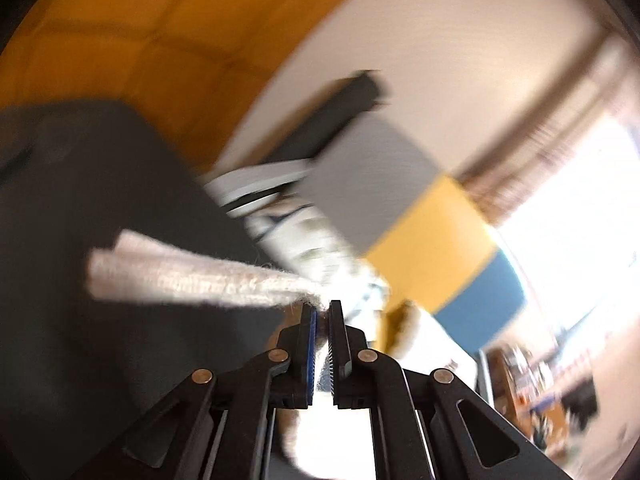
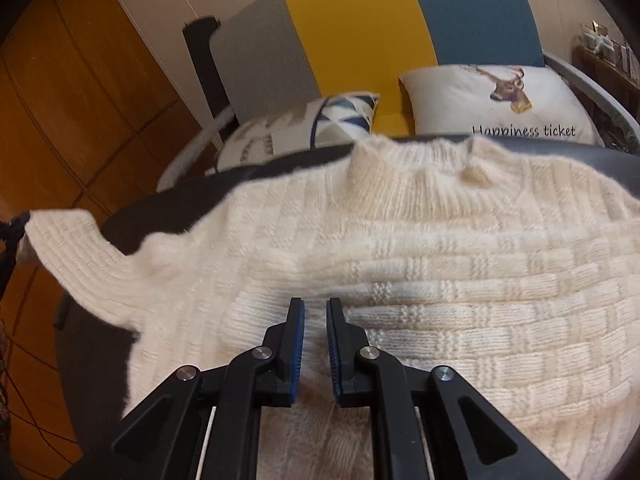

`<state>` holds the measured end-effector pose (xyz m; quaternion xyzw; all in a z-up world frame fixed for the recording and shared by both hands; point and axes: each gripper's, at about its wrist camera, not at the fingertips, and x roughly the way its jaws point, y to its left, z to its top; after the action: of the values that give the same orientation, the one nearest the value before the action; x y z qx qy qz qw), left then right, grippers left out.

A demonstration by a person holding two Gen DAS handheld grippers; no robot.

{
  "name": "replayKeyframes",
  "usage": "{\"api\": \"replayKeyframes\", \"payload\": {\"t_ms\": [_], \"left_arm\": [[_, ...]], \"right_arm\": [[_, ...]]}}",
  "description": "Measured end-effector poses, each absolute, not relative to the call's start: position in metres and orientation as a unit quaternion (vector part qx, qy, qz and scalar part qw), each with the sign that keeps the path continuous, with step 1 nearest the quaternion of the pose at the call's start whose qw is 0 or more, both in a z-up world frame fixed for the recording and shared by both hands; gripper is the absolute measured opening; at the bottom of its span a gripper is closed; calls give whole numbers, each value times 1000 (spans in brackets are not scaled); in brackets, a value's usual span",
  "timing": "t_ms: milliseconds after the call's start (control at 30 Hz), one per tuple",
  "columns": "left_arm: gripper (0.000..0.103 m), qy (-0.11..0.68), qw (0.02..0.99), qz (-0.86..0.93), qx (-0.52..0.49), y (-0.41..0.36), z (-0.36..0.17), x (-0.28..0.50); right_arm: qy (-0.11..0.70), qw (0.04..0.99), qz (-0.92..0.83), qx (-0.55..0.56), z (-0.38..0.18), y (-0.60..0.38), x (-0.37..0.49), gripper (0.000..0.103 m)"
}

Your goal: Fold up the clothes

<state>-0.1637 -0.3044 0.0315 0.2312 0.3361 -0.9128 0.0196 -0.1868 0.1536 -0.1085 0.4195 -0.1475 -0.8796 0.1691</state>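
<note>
A cream knit sweater [image 2: 420, 264] is lying spread over a dark round table [image 2: 132, 224], its neck toward the striped sofa [image 2: 360, 40] and the deer cushion [image 2: 500, 100] behind the table. Judging by that, the folding is only beginning: the body is flat and unfolded, and one sleeve [image 2: 72, 256] is sticking out past the sweater's left side, lifted clear of the tabletop.

The left gripper [image 1: 323, 312] is clamping the cuff end of that sleeve [image 1: 192, 280] at its fingertips, jaws squeezed nearly together on the knit. The right gripper [image 2: 315, 312] is hovering low over the sweater's lower body, its jaws narrow with nothing visibly pinched between them. Folding the sleeve across the chest, then the other side and the body, looks left to do.

Only the right wrist view is showing the whole sweater and its collar; the left wrist view, badly blurred, is alone in showing the pinch on the cuff.
</note>
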Motion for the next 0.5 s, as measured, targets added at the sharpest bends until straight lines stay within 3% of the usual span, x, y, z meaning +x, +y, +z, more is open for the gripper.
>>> {"api": "replayKeyframes", "payload": {"t_ms": [67, 100, 133, 233, 500], "left_arm": [[5, 304, -21, -927, 219, -273, 52, -170], [5, 290, -42, -932, 216, -256, 59, -172], [5, 268, -67, -937, 215, -230, 66, -175], [6, 219, -122, -941, 225, -170, 70, -182], [5, 129, -173, -925, 313, -24, 2, -188]], "right_arm": [[-169, 176, -881, 405, -96, 167, -176, 12], [-180, 179, -881, 399, -91, 174, -171, 21], [-192, 180, -879, 398, -89, 183, -166, 24], [-216, 177, -876, 395, -88, 208, -147, 24], [-267, 141, -860, 411, -108, 258, -111, 24]]}}
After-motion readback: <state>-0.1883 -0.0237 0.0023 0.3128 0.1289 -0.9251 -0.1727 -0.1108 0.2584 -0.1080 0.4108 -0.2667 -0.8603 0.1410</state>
